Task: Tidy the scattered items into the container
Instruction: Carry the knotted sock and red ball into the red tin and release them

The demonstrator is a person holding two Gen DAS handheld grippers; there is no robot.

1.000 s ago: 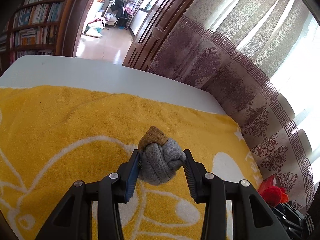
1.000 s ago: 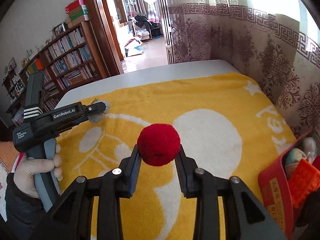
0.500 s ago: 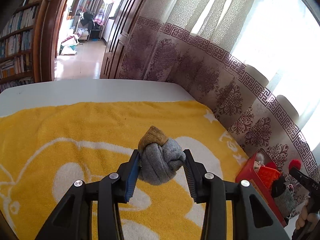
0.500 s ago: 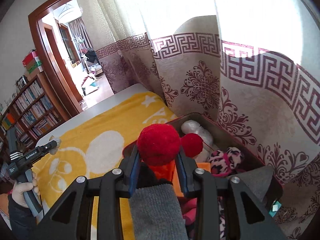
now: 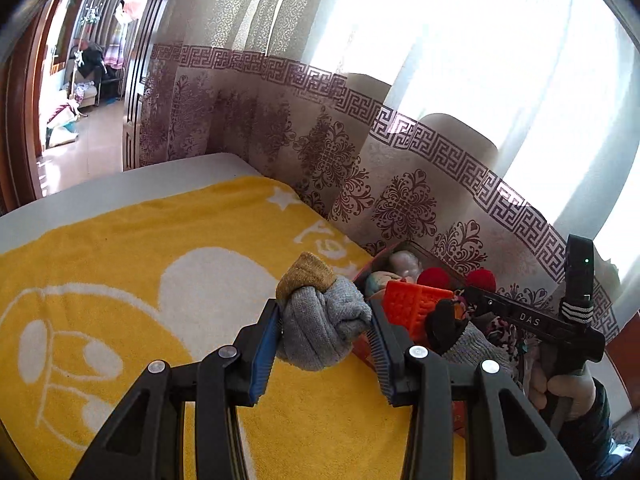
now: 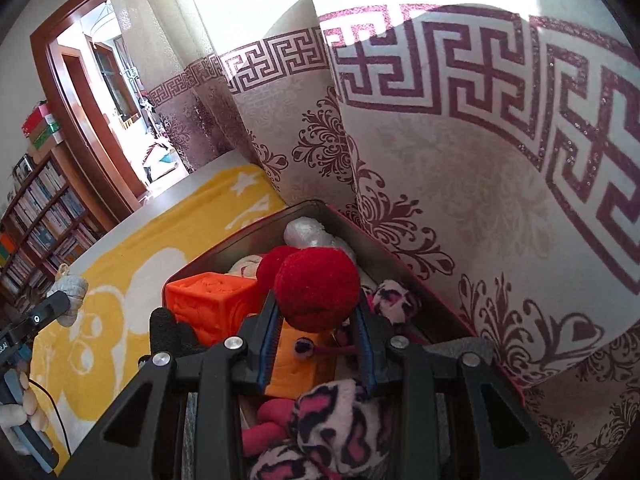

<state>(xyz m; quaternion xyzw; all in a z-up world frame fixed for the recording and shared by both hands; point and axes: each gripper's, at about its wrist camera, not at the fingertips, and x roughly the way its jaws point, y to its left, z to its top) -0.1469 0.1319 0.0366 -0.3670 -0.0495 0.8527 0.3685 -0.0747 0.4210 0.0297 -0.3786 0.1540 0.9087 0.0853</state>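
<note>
A: What is seen of the room and the surface?

B: A white desk is covered by a yellow towel with white figures. A patterned curtain is hung along its far side and lit from behind. A doorway and bookshelves are seen at the left in the right wrist view.

A: How is the left gripper found?

B: The left gripper is clamped on a rolled grey sock with a mustard-coloured toe. The roll is squeezed between both pads and is carried in the air above the towel, just beside the container's near end.

A: And the right gripper?

B: The right gripper is held over the container and is pointed down into it. A red pompom is lodged between its pads, and the jaws have just been opening. Both pads are seen touching the pompom, so it is held above the things in the box. The handle is gripped by a gloved hand.

A: What is kept in the container?

B: The container is a red box with a dark inside, set at the towel's edge against the curtain. An orange block, a second red pompom, a white ball and pink-and-black spotted soft toys are packed into it.
</note>
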